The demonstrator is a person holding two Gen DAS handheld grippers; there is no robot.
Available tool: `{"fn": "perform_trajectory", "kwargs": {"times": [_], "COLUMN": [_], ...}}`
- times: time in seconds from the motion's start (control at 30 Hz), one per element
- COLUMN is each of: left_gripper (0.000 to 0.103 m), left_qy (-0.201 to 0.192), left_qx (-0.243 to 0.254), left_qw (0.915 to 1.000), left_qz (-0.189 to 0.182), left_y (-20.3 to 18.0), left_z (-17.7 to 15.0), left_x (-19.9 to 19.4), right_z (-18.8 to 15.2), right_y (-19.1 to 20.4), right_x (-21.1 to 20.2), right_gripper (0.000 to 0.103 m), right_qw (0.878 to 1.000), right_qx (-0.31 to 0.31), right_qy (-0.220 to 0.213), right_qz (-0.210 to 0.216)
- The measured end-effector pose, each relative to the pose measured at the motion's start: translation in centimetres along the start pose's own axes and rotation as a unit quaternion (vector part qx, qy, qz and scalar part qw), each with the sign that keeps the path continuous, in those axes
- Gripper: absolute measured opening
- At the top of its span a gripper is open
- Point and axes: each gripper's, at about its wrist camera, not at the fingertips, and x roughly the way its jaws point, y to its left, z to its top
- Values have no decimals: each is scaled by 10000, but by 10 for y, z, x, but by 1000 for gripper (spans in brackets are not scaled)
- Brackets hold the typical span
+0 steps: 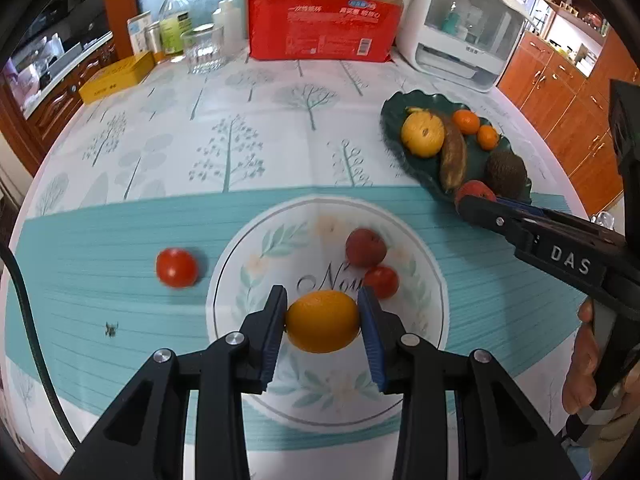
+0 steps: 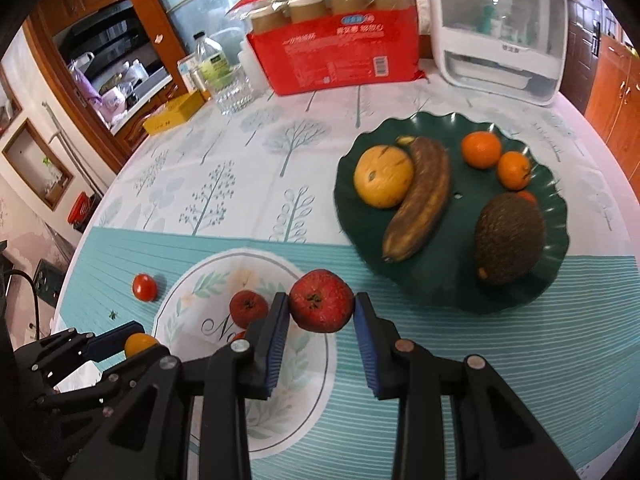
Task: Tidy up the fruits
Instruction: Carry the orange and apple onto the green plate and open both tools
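Observation:
My left gripper [image 1: 322, 314] is shut on an orange [image 1: 322, 321], held over the white floral circle printed on the tablecloth [image 1: 424, 280]. A dark red fruit [image 1: 365, 247] and a small tomato [image 1: 381, 281] lie on that circle; another tomato [image 1: 176, 267] lies to its left. My right gripper [image 2: 321, 312] is shut on a red fruit [image 2: 321, 300], just left of the dark green plate [image 2: 440, 292]. The plate holds a yellow fruit [image 2: 383, 176], a brown banana [image 2: 420, 200], two tangerines [image 2: 480, 149] and a brown rough fruit [image 2: 510, 238].
At the table's back stand a red pack of cups [image 1: 324, 28], a white appliance [image 1: 464, 36], a glass [image 1: 203, 50], bottles [image 1: 173, 20] and a yellow box [image 1: 116, 76]. Wooden cabinets [image 1: 560, 92] stand to the right.

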Motion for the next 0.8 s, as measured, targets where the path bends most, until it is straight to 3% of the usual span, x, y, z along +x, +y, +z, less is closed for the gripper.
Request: {"fn": "perform_trajectory", "kwargs": {"times": [0.43,0.8], "left_gripper": [35,35], "left_qy": [-311,-839], "left_qx": [420,878], "left_qw": [9986,9926], "left_qz": [-88,-2], "left_y": [-44,-95], "left_z": [54,129], "left_x": [5,6], "right_z": [17,57], "right_y": [-43,-67], "right_x": [-21,-44], "right_gripper": [33,33], "right_qw": [9984,9936], "right_qx": [349,327], "right_qy": [-300,-781], "right_qz": [-322,-743]}}
